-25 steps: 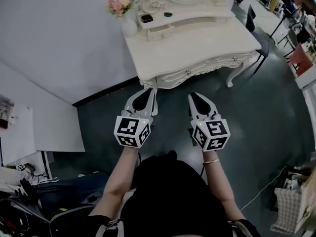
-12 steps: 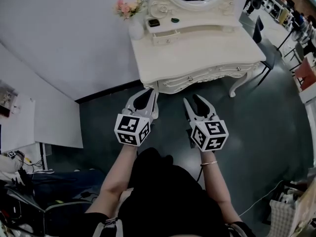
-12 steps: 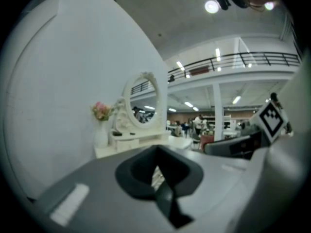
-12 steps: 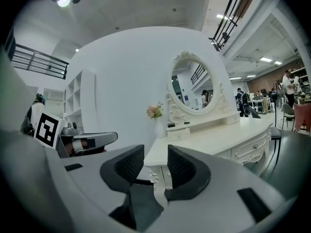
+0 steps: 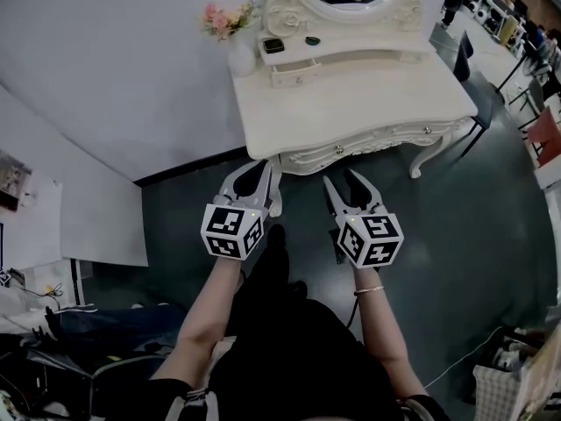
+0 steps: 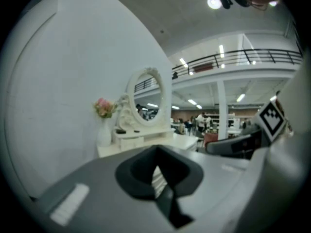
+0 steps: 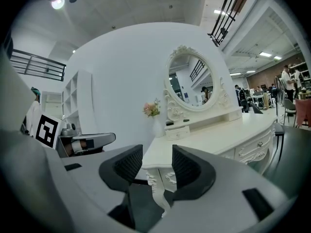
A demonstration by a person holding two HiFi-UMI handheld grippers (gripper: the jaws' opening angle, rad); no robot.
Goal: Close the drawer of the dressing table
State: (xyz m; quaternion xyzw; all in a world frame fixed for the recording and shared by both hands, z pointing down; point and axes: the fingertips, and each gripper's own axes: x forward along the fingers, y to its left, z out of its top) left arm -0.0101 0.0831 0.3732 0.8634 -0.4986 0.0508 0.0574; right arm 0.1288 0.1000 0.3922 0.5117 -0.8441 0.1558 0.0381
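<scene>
Head view: the drawer point(image 5: 294, 74) sits at the back left of the table point(image 5: 377, 95), looks to poke out a bit toward the grippers. It's pretty much dead ahead of the left gripper point(image 5: 263, 172), so that's nearer than the right gripper point(image 5: 344, 182).

Left gripper view: jaws pinched together, empty, drawer ahead-left and well off.

Right gripper view: jaws have just been opening, nothing between them.

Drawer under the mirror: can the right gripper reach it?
Probably not yet: the right gripper, jaws just opening and empty, is short of the dressing table, the drawer at its back. Bare tabletop between.
</scene>
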